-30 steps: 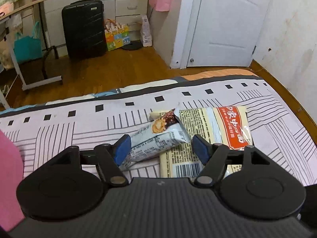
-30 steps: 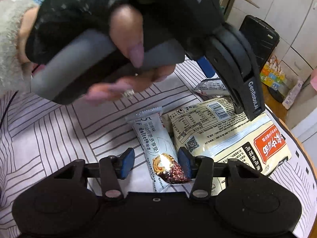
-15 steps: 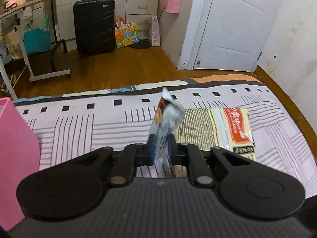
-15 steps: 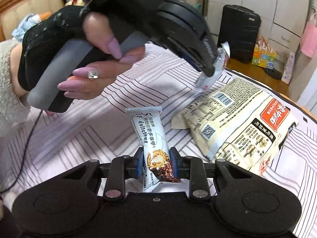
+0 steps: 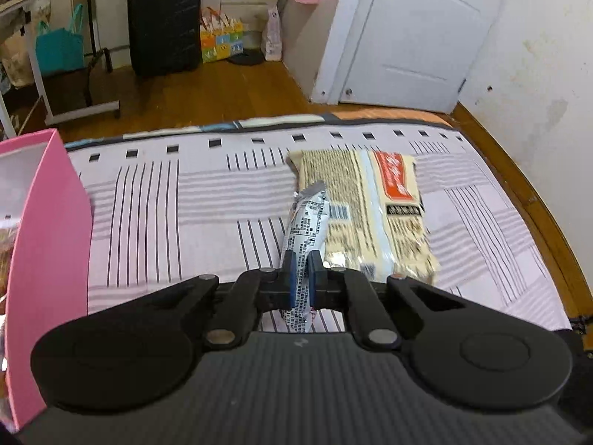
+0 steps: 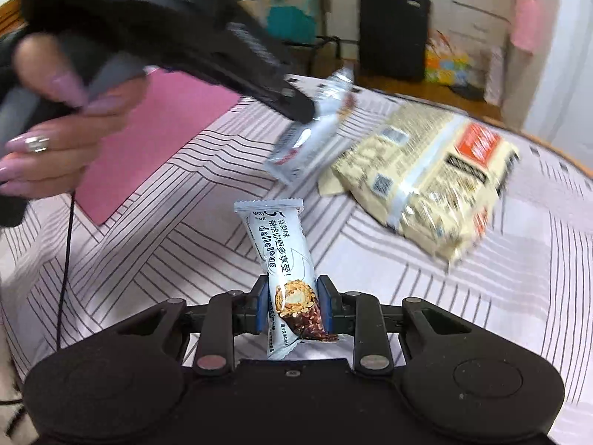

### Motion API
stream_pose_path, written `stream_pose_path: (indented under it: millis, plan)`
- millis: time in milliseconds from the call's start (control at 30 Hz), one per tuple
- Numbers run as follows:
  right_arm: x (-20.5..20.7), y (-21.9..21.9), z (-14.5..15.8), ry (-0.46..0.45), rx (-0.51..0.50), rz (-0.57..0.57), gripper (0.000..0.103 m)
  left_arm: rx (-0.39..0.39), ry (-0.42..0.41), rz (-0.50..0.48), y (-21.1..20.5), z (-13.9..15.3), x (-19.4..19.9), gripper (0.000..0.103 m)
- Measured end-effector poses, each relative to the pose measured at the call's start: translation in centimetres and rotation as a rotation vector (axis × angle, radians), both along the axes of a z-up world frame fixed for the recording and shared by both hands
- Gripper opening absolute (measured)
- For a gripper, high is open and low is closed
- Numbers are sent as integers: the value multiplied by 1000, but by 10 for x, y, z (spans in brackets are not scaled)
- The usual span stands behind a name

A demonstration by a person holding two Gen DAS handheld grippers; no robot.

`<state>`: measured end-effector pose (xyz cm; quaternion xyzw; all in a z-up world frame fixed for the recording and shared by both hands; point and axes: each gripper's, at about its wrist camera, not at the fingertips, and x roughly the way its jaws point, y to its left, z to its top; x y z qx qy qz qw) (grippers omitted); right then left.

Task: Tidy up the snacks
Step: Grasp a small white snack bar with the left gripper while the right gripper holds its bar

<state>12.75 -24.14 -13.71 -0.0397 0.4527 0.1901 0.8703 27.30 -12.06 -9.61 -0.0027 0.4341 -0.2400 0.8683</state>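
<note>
Two pale blue snack bars are off the striped bedspread. My left gripper (image 5: 301, 272) is shut on one snack bar (image 5: 307, 222), held edge-on and pointing away; the right wrist view shows that same bar (image 6: 315, 129) hanging from the left gripper (image 6: 300, 109). My right gripper (image 6: 292, 302) is shut on the second snack bar (image 6: 281, 248), label up, its far end sticking out ahead. A large beige snack bag (image 5: 367, 211) with a red label lies flat on the bed, and is visible as the beige bag (image 6: 426, 181) to the right. A pink box (image 5: 48, 237) stands at the left.
The bed's (image 5: 166, 200) far edge meets a wooden floor with a black suitcase (image 5: 165, 22), a white door (image 5: 411, 29) and a folding table's legs. A hand (image 6: 55, 129) holds the left gripper's handle, with a cable (image 6: 66, 259) hanging below. The pink box (image 6: 148, 133) sits at the left.
Both grippers closed on their snack bars and lifted them off the bed. The left one has swung left, so the pink box comes further into its view.
</note>
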Motion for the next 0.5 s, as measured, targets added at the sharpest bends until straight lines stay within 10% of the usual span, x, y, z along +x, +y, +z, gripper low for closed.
stream_pose_path:
  millis: [500]
  plan:
    - [-15,-22,8,11,57,-178,32,26,79,-16,18,-4,-37,4]
